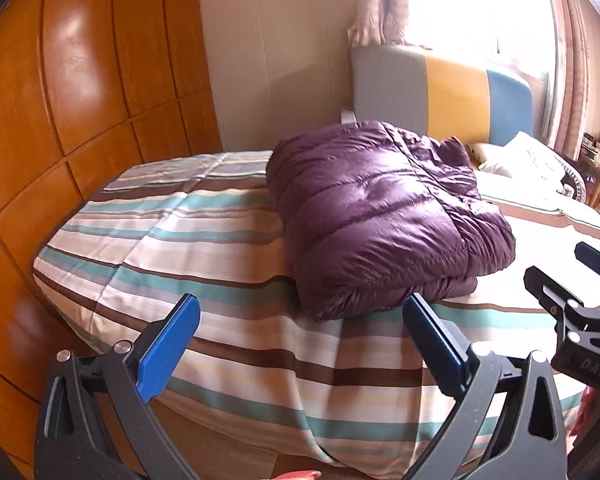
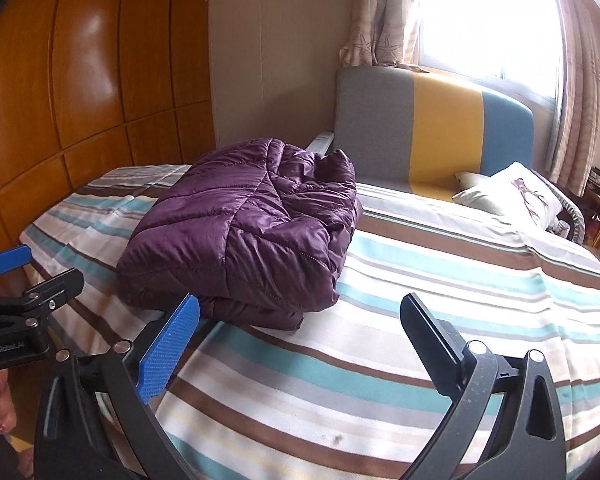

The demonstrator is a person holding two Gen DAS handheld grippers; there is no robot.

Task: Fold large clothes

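Note:
A purple quilted down jacket [image 1: 384,216] lies folded into a thick bundle on the striped bed [image 1: 188,240]. It also shows in the right wrist view [image 2: 244,232]. My left gripper [image 1: 302,312] is open and empty, just in front of the bundle's near edge, above the bed's foot. My right gripper [image 2: 300,312] is open and empty, to the right of the bundle's near corner. The right gripper shows at the right edge of the left wrist view [image 1: 572,280]. The left gripper shows at the left edge of the right wrist view [image 2: 24,276].
A wooden wardrobe [image 1: 80,100] stands along the left of the bed. A grey, yellow and blue headboard [image 2: 432,132] and pillows [image 2: 508,192] are at the far end under a bright window. Striped bedding [image 2: 440,280] spreads to the right of the jacket.

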